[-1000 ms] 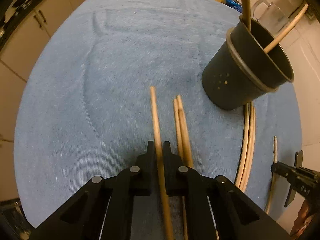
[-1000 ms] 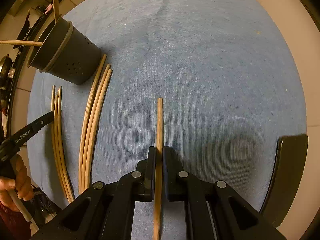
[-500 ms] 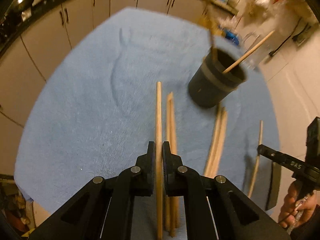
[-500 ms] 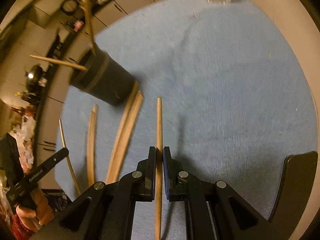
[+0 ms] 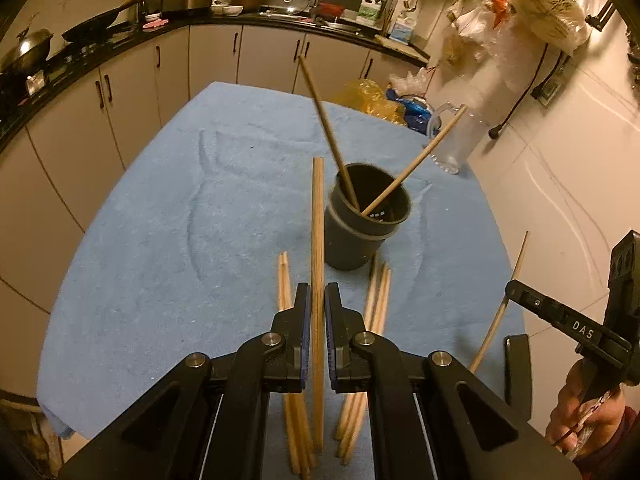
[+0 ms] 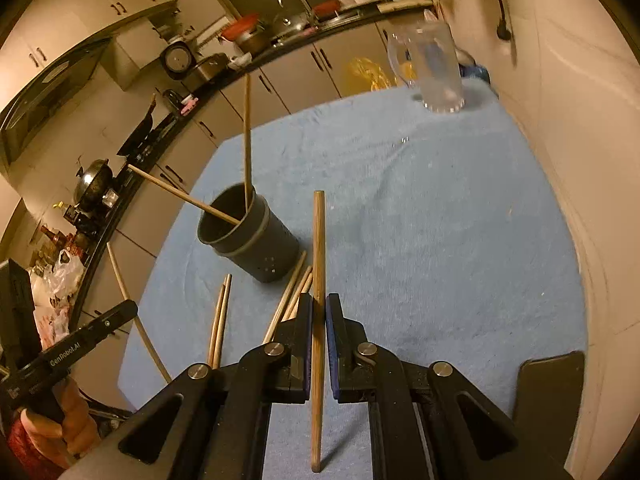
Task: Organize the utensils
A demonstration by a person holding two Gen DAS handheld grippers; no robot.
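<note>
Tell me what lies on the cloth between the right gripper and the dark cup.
In the right wrist view, loose chopsticks lie on the blue cloth between the right gripper and the dark cup.

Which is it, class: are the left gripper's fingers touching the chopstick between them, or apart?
Touching. The left wrist view shows the left gripper with both pads pressed against the chopstick, holding it above the cloth.
</note>
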